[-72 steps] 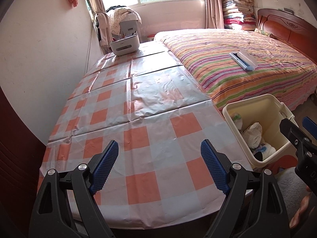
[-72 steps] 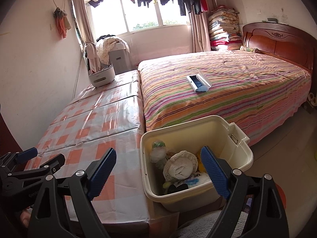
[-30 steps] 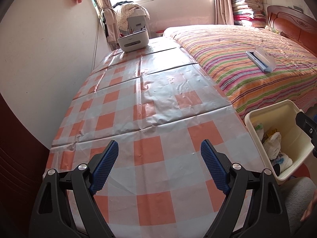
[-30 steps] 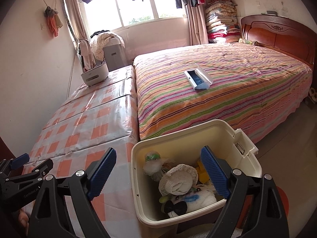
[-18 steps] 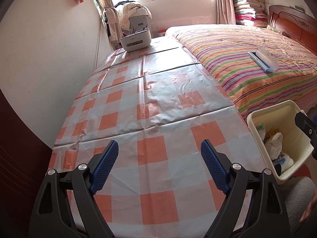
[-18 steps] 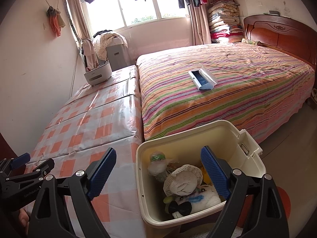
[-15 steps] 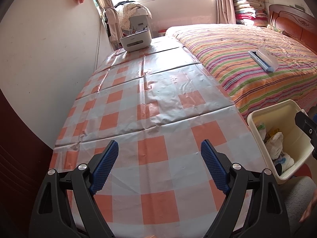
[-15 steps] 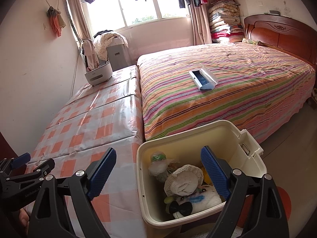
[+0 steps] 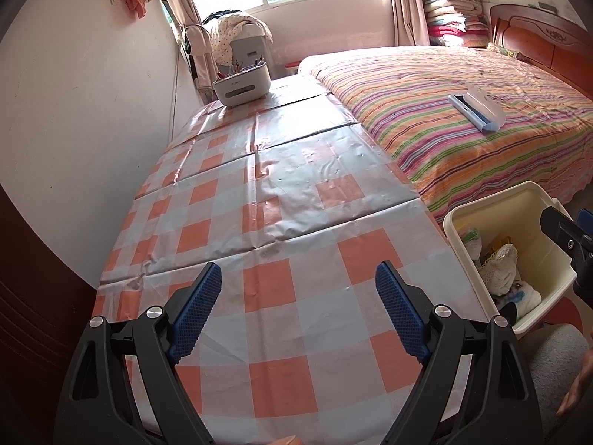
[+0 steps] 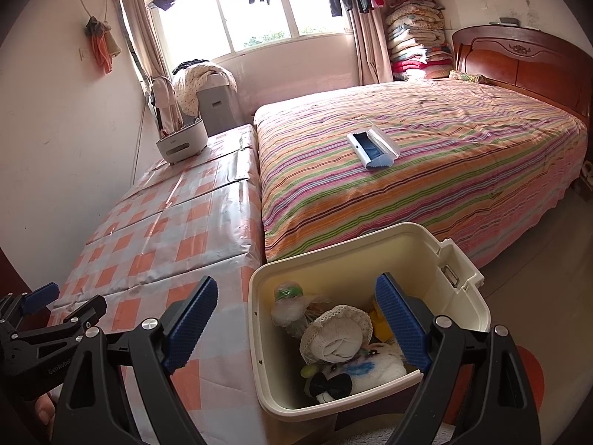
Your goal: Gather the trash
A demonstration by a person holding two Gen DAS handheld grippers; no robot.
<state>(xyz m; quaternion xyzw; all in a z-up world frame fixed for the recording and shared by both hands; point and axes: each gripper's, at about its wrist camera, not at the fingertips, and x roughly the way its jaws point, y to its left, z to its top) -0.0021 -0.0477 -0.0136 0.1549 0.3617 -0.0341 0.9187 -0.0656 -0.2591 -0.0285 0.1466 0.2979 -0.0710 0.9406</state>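
Both tools, left (image 9: 298, 309) and right (image 10: 296, 317), wide, empty. Cream rectangular plastic bin (image 10: 461, 298) beside checked counter (image 9: 281, 222), holding soft, light trash. Best gripped at stiff rim.

Daylight pours in from the window (image 10: 259, 18) at the far end, blown out to near white, leaving the room bright and soft-shadowed. Glare streaks the glossy checked cloth (image 9: 296, 170) toward its far end. Both views are sharp but strongly fisheye, lines bowing outward, with black vignetted corners.
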